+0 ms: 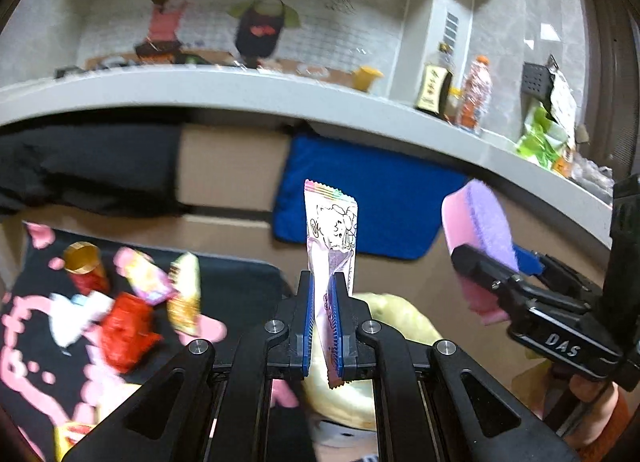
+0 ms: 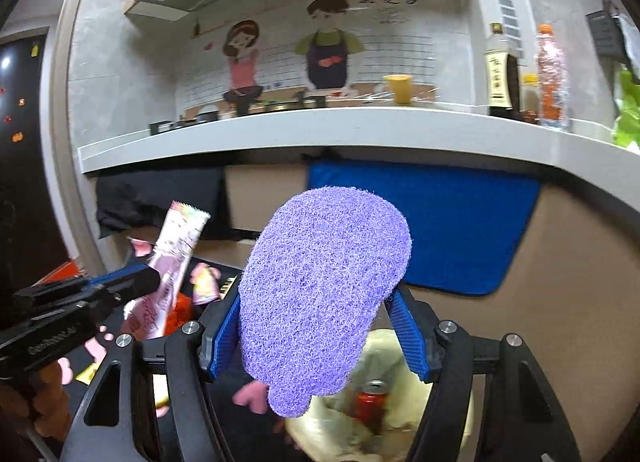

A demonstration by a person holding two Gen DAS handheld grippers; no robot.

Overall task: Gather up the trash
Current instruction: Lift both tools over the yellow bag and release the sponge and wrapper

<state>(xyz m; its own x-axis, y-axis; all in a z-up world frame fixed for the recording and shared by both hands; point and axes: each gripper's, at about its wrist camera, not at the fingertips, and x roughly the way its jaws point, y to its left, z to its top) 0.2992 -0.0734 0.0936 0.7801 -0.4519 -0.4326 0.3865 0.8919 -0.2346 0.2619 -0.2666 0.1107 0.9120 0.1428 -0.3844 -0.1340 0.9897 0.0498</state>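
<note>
My left gripper [image 1: 322, 294] is shut on a pink-and-white snack wrapper [image 1: 331, 230] that stands upright between its blue pads; it also shows in the right wrist view [image 2: 176, 246]. My right gripper [image 2: 320, 310] is shut on a purple-and-pink sponge [image 2: 320, 294], which also shows in the left wrist view [image 1: 480, 234]. Both are held above a pale yellow trash bag [image 1: 400, 318] with a red can [image 2: 370, 402] inside. More wrappers [image 1: 128, 326] and a red tube with a gold rim [image 1: 84, 266] lie on a black-and-pink cloth [image 1: 32, 342] at the left.
A white counter edge [image 1: 240, 90] runs across above, with a yellow cup [image 1: 366, 77], a dark sauce bottle [image 1: 434, 86], an orange drink bottle [image 1: 476, 94] and green bags [image 1: 544, 138]. A blue cloth [image 1: 360, 198] and a black cloth [image 1: 80, 170] hang on the brown cabinet front.
</note>
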